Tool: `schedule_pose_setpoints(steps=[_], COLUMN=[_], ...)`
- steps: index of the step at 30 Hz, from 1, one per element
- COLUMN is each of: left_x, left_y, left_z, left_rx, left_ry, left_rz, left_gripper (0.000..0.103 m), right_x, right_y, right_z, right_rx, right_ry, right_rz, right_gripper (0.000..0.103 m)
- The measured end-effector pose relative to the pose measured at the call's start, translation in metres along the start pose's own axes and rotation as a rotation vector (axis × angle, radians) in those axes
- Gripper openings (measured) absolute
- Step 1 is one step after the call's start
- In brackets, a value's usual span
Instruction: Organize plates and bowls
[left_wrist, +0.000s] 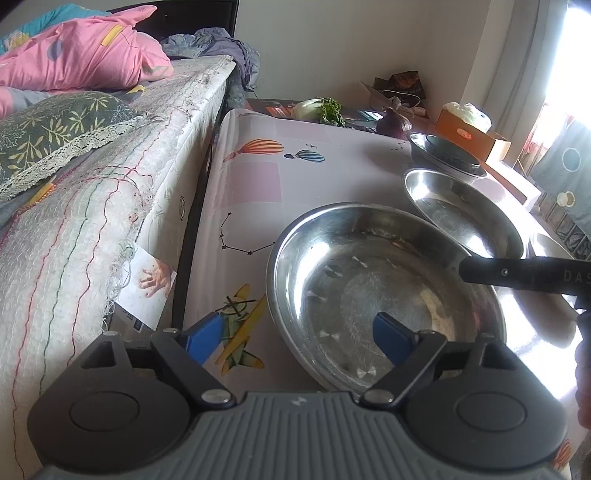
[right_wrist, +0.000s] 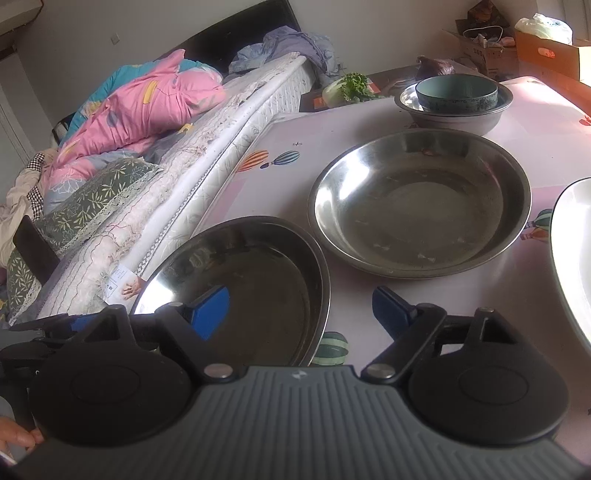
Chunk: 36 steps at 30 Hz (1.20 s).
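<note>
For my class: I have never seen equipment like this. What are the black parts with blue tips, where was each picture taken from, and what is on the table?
There is no robot. A person holds two hand tools, each with two blue-tipped fingers and its own camera looking along them. One picture comes from the left gripper, the other from the right gripper. Both are open and hold nothing. On the pink patterned tablecloth lie a near round steel plate, a second large steel plate, a teal bowl sitting inside a grey metal bowl, and a white dish's edge.

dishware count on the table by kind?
Steel plates: 2 (near, middle)
Steel bowl: 1
Teal bowl: 1, sitting inside the steel bowl
White dish: 1, only its edge in view
Total: 5
</note>
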<state>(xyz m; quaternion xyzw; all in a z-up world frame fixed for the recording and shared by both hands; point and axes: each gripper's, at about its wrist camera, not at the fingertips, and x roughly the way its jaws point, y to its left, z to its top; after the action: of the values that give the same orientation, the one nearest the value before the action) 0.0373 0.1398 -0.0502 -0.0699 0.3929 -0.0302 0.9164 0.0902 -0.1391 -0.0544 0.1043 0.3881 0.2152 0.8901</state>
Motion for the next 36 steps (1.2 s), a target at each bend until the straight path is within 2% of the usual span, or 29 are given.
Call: schedule_pose_setpoints(steps=[5, 10, 15, 23, 32, 36], left_x=[0.005, 0.008, 0.006, 0.001, -0.009, -0.01], left_y=[0.002, 0.003, -0.001, -0.004, -0.004, 0.0], left_z=[0.001, 0.002, 0.0, -0.005, -0.014, -0.013], left_rx=[-0.01, -0.007, 0.001, 0.015, 0.012, 0.007], left_ry=[0.013, 0.027, 0.026, 0.036, 0.063, 0.061], left_rz=[-0.01, -0.019, -0.047, -0.065, -0.142, -0.125], left_gripper=[0.07, 0.059, 0.055, 0.054, 0.054, 0.058], right_x=[0.01, 0.015, 0.015, 0.007, -0.008, -0.012], right_y=[0.003, 0.003, 0.003, 0.005, 0.002, -0.002], right_z=[0.001, 0.001, 0.0, -0.006, -0.016, -0.014], right_rx=[-0.002, 0.002, 0.002, 0.003, 0.009, 0.029], right_ry=[0.021, 0.03, 0.037, 0.048, 0.064, 0.052], right_rz=[-0.004, -0.011, -0.006, 0.0, 0.004, 0.008], right_gripper=[0.057, 0.037, 0.028, 0.027, 0.027, 0.029])
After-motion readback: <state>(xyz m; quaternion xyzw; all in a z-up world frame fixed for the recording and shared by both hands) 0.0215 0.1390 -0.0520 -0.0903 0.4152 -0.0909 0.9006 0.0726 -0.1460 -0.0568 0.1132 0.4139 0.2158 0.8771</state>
